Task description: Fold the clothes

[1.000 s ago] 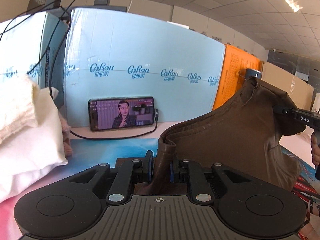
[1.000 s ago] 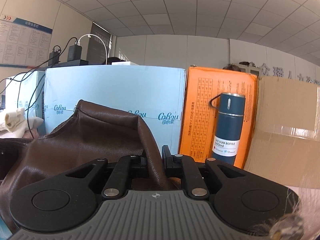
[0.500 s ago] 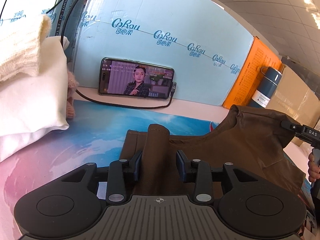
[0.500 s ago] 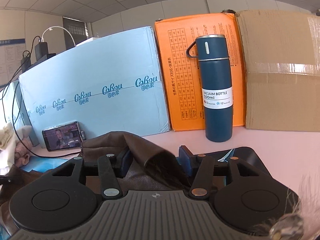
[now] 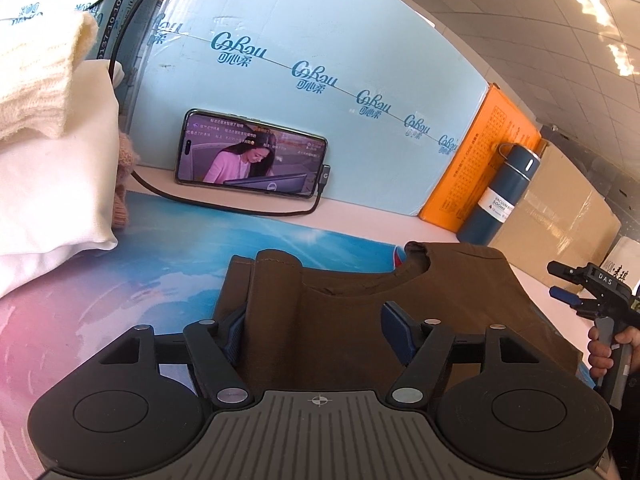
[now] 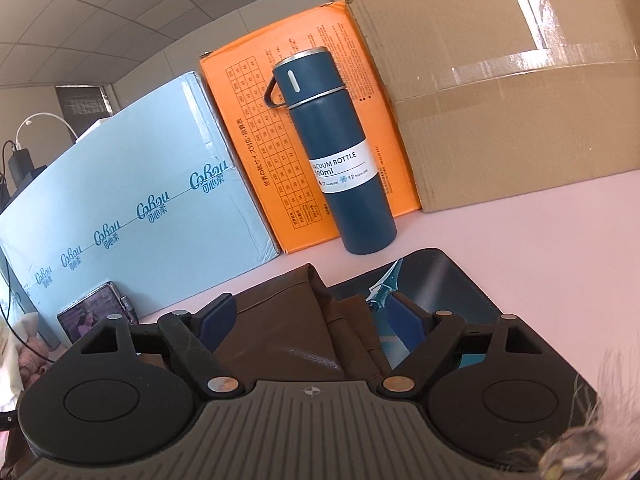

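Note:
A brown garment [image 5: 360, 312] lies folded on the blue printed mat [image 5: 160, 248], neckline toward the back. My left gripper [image 5: 316, 324] is open over its left part, the jaws wide apart, with a raised fold of cloth lying loose between them. My right gripper [image 6: 310, 320] is open over the garment's right edge [image 6: 280, 320], the cloth lying slack between its blue pads [image 6: 216, 316]. The right gripper also shows in the left wrist view [image 5: 580, 284], held by a hand, jaws apart.
A phone [image 5: 252, 154] leans on the light blue box [image 5: 320, 80] at the back, its cable trailing on the table. A dark blue vacuum bottle [image 6: 336, 152] stands before an orange box [image 6: 256, 140] and cardboard box [image 6: 500, 100]. White and cream clothes [image 5: 48, 152] are piled at left.
Both grippers lowered the lifted brown garment onto the mat and opened, letting go of the cloth. The garment now lies flat instead of hanging between them.

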Demonstrator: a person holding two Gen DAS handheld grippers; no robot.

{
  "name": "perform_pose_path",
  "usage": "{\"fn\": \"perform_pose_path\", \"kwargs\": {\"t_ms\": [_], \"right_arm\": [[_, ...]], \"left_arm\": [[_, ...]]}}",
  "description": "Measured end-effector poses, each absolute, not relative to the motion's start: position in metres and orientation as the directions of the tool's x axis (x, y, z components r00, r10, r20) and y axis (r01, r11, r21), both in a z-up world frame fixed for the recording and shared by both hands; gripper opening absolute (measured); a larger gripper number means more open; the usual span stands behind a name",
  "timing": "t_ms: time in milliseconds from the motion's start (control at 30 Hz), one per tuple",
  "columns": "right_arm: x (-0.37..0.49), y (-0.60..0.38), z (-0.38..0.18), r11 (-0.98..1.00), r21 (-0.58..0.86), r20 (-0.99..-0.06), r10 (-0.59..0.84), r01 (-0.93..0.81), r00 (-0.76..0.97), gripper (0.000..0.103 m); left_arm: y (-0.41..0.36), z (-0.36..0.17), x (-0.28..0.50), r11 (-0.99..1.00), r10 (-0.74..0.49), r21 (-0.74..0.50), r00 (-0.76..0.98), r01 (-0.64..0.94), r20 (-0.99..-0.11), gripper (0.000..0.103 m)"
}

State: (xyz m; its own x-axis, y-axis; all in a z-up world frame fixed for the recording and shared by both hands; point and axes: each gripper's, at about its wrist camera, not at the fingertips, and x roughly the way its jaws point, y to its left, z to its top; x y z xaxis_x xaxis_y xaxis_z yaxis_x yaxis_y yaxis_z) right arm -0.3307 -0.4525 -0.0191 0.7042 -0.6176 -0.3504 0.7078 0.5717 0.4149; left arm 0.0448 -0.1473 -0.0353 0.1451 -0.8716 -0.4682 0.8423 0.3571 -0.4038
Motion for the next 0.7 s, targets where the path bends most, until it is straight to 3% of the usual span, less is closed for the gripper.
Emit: {"fn": "perform_pose_path", "kwargs": {"t_ms": [200, 433, 700], "right_arm": [[-0.344, -0.449, -0.029, 0.53, 0.502, -0.381, -0.574, 0.684, 0.725, 0.085], [-0.335, -0.442, -0.039, 0.517, 0.43, -0.484, -0.559, 0.74, 0.673, 0.085], [-0.345, -0.413, -0.043, 0.5, 0.407, -0.476, -0.599, 0.765, 0.644, 0.075]], "left_arm": [[-0.148, -0.035, 0.044, 0.355, -0.874, -0.406, 0.144, 0.842, -0.464, 0.073], [-0.147, -0.037, 0.045, 0.356, -0.873, -0.408, 0.144, 0.841, -0.465, 0.073], [-0.146, -0.039, 0.046, 0.352, -0.878, -0.422, 0.14, 0.835, -0.457, 0.073]]}}
